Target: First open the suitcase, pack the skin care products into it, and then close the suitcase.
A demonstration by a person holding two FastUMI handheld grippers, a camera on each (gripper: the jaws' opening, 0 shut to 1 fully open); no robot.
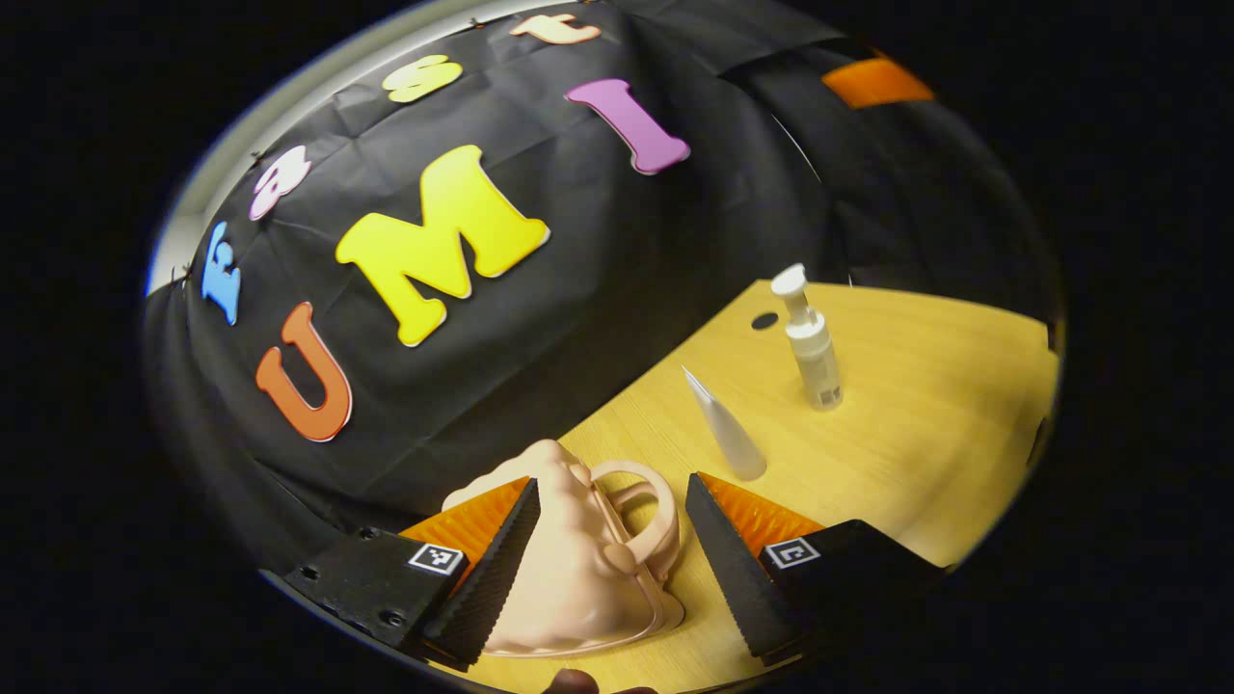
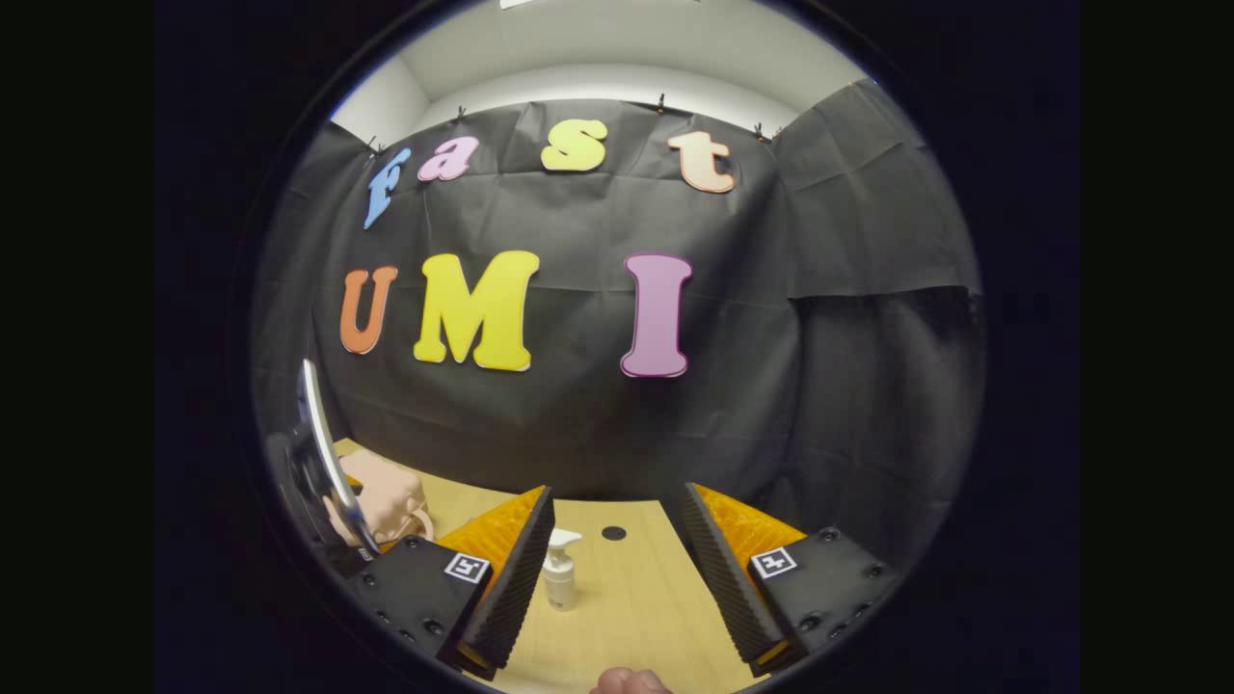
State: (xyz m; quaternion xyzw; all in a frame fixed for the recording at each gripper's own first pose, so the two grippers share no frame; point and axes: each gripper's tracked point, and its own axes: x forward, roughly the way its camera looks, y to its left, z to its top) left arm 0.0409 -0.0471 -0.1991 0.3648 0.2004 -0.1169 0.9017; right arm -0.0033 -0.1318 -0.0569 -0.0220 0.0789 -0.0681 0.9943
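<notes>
Left gripper view: your left gripper [image 1: 607,554], jaws spread, straddles the closed pink suitcase [image 1: 569,569] on the table [image 1: 945,424], handle toward the tube [image 1: 728,434] and pump bottle [image 1: 812,347] standing beyond. Right gripper view: right gripper [image 2: 617,578], jaws spread and empty, frames the pump bottle [image 2: 559,573]; suitcase [image 2: 386,501] lies far left.

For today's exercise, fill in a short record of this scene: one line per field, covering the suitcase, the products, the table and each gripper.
suitcase: pink suitcase, closed, handle toward the products
products: white pump bottle and white tube, both upright on the table
table: wooden table with a dark round hole
left gripper: left gripper open, fingers either side of the suitcase
right gripper: right gripper open, holding nothing
packing: not begun
</notes>
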